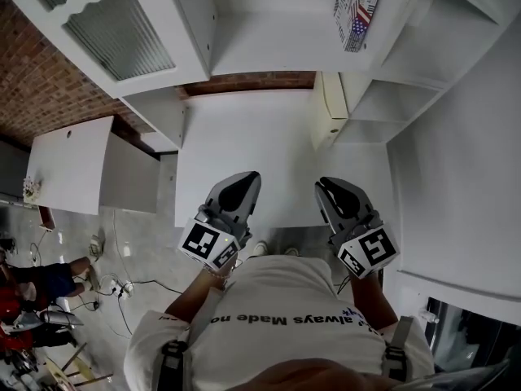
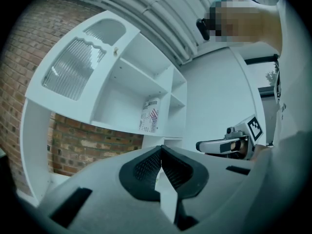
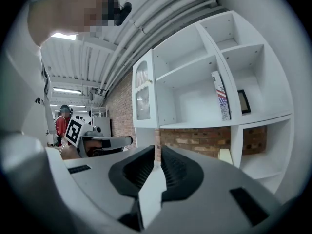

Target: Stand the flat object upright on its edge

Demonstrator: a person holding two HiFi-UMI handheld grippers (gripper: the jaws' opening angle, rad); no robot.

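A flat book-like object with a stars-and-stripes cover (image 1: 358, 6) stands upright on edge in a white shelf compartment. It also shows in the left gripper view (image 2: 150, 115) and the right gripper view (image 3: 220, 95). My left gripper (image 1: 248, 177) and right gripper (image 1: 326, 184) hover side by side over the near edge of the white counter (image 1: 244, 137), close to the person's body and far from the shelf. The left gripper's (image 2: 161, 147) jaws are shut with nothing between them. The right gripper's (image 3: 157, 147) jaws are likewise shut and hold nothing.
The white shelf unit (image 1: 391, 96) has open compartments and a ribbed-glass door (image 1: 118, 31) at left. A dark framed picture (image 3: 243, 101) leans beside the flat object. A cream flat item (image 3: 224, 155) sits in a lower compartment. Brick wall (image 1: 49, 88) lies behind. A person (image 1: 49, 279) stands on the floor at left.
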